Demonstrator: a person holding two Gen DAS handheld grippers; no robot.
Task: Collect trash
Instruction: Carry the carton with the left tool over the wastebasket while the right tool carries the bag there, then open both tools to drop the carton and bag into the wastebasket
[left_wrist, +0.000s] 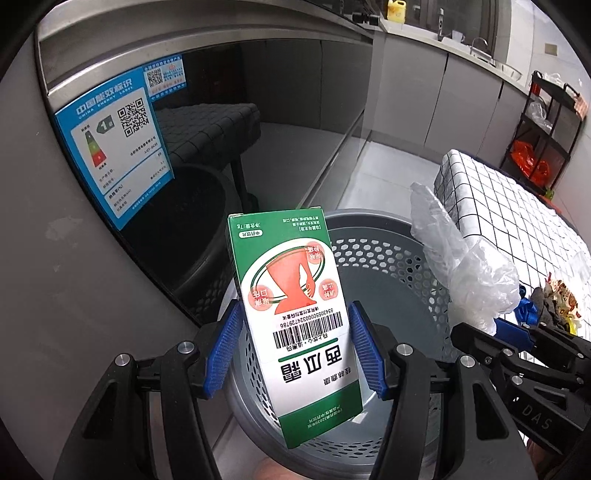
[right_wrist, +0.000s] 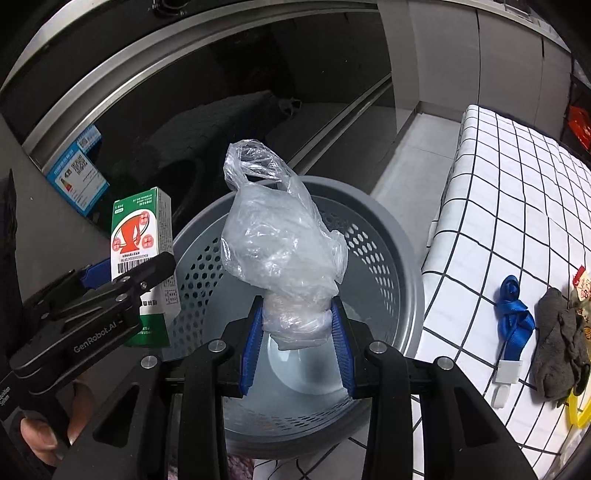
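My left gripper (left_wrist: 293, 347) clamps a green-and-white cardboard medicine box (left_wrist: 291, 317), my right gripper (right_wrist: 297, 332) pinches a crumpled clear plastic bag (right_wrist: 280, 243); both hang above the grey perforated plastic bin (right_wrist: 402, 236)

1. A table covered in a white cloth with a black grid (right_wrist: 517, 206) stands beside the grey perforated plastic basket (right_wrist: 402, 258).
2. On the cloth lie a blue webbing strap with a white hook (right_wrist: 511, 317), a crumpled grey cloth (right_wrist: 557, 339) and a printed snack wrapper (left_wrist: 561, 299).
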